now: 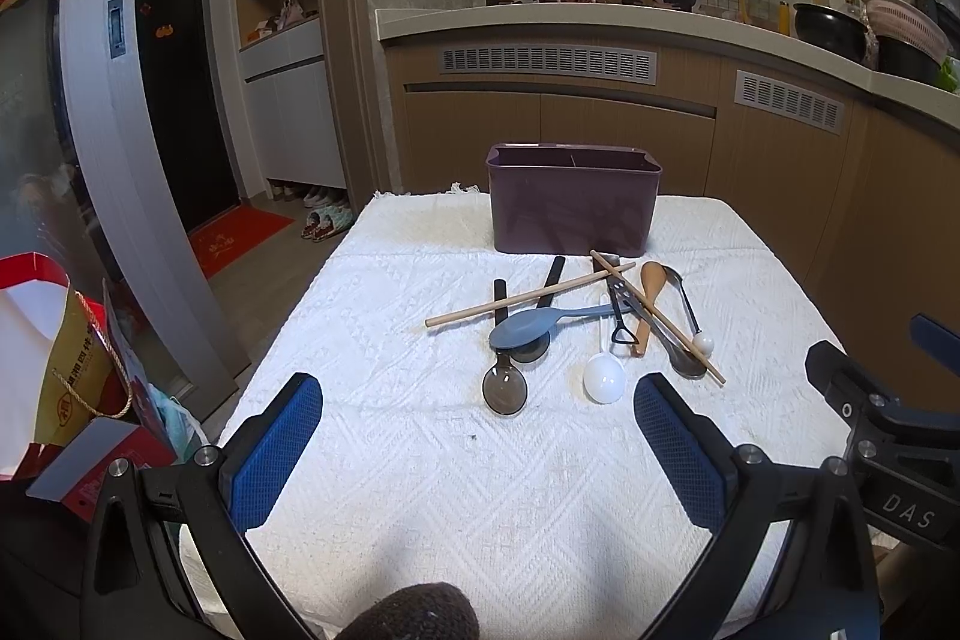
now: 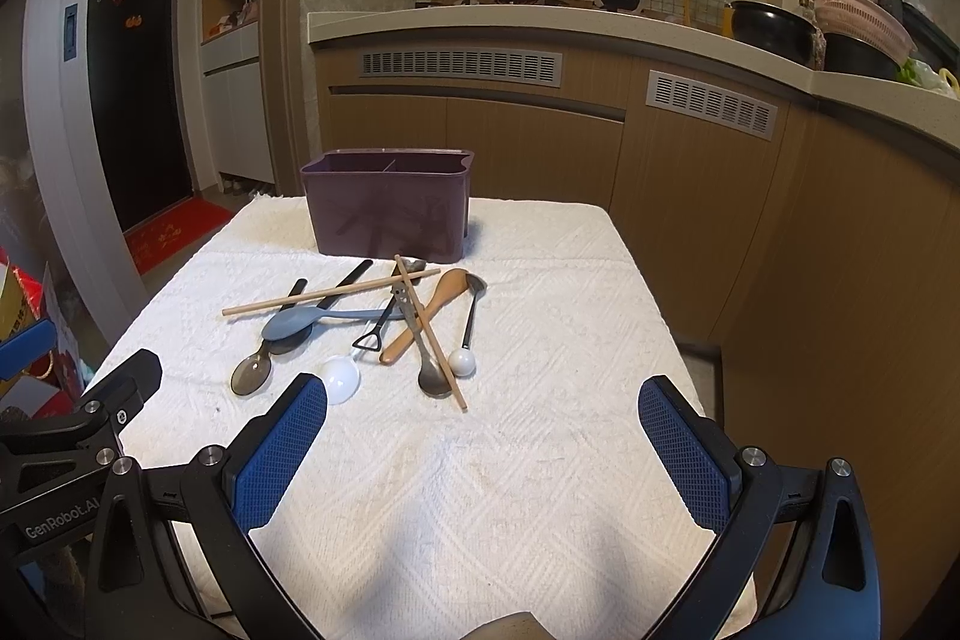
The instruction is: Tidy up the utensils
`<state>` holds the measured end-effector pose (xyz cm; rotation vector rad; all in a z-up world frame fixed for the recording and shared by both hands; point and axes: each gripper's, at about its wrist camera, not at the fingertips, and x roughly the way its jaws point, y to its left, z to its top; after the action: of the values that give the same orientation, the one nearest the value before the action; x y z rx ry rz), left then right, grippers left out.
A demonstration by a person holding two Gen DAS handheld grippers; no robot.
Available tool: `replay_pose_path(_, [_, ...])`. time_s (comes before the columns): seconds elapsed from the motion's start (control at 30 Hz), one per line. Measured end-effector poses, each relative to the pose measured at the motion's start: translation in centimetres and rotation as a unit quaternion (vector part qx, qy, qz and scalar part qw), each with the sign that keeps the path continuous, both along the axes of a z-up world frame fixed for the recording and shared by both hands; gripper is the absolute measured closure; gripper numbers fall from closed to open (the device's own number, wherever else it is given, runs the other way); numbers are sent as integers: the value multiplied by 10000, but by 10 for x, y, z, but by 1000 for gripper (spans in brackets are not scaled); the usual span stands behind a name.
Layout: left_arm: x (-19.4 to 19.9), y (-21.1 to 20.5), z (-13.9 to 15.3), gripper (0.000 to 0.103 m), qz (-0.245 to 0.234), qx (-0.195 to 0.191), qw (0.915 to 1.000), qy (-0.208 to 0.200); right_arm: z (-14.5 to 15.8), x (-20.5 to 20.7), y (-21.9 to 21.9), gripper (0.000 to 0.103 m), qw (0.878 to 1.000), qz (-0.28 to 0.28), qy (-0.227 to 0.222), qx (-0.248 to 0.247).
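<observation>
White cloth, purple divided bin, utensils outside.

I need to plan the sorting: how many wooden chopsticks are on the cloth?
2. One chopstick lies across the dark handles on the pile's left; the other chopstick runs diagonally over the right-hand spoons. They cross near the purple box.

Left gripper: jaws spread wide, blue pads facing each other, nothing between them; held low at the near edge, pointing far.

Right gripper: same pose, jaws wide apart, blue pads bare, nothing gripped. It sits just right of the left gripper, level with it.
</observation>
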<state>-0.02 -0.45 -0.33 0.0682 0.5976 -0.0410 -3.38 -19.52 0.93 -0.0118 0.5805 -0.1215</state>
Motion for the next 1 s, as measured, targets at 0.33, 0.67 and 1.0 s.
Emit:
replay_pose_path(0.33, [0,0,0,0,0,2,10000,5,0,0,0,0,10000,2,5,3])
replay_pose_path(0.67, [0,0,0,0,-2,1,10000,4,-2,-2,-1,0,10000,-9,10,12])
replay_pose_path(1.0, [0,0,0,0,-1,1,10000,5,-3,-1,-1,0,10000,-4,18,11])
